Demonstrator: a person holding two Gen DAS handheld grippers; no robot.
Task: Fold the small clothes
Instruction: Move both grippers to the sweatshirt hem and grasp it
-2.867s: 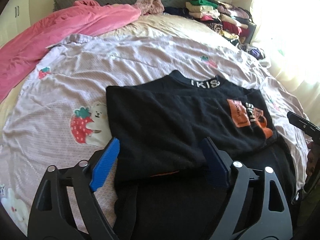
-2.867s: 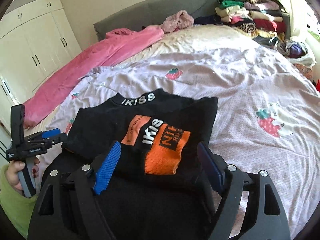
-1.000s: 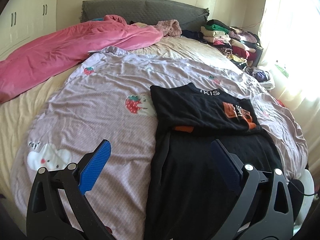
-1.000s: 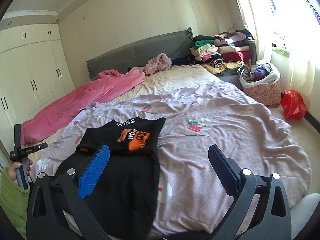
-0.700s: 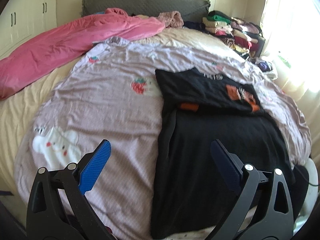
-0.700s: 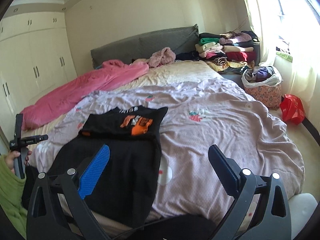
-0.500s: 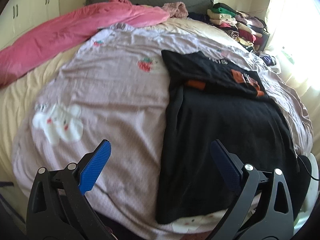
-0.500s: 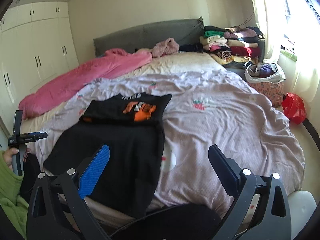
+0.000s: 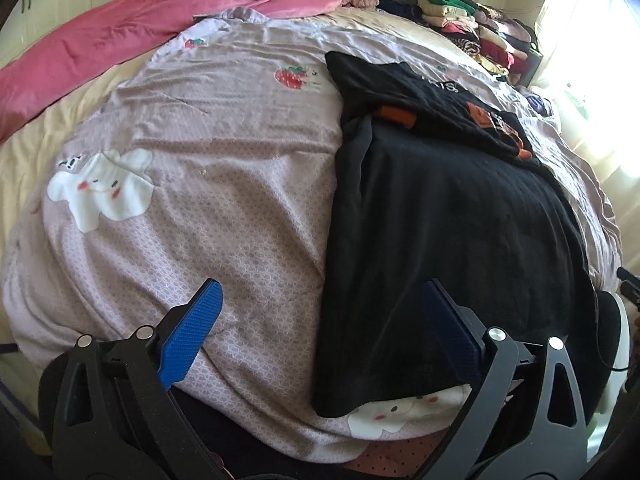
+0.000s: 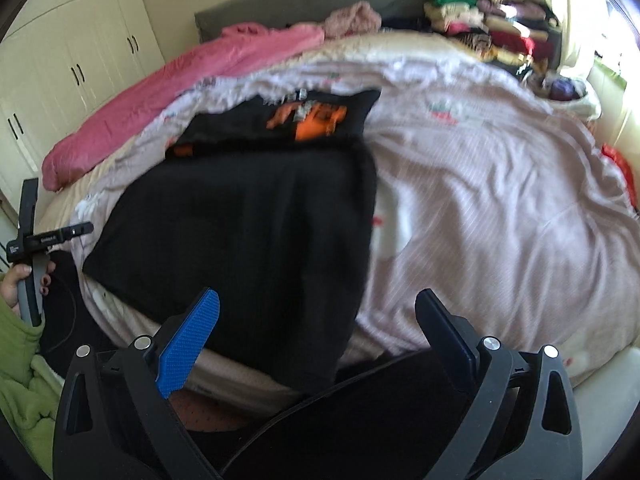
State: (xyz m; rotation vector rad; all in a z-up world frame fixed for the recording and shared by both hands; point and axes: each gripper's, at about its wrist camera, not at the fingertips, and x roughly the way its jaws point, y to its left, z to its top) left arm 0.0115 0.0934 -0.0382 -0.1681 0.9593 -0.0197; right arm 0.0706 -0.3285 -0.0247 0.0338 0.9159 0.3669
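Both grippers have dropped back to the bed's near edge since a moment ago, so the black garment (image 9: 440,216) now looms larger. It lies flat on the lilac sheet (image 9: 224,168), its top folded over, just ahead of the left gripper (image 9: 320,336) and right gripper (image 10: 316,332), both gaping and empty.

Each black two-finger gripper, left (image 9: 320,320) and right (image 10: 316,320), has one bright-blue ribbed pad (image 9: 188,332), one navy pad (image 10: 444,328) and silver screws; a fuzzy lime-green sleeve (image 10: 20,368) shows.
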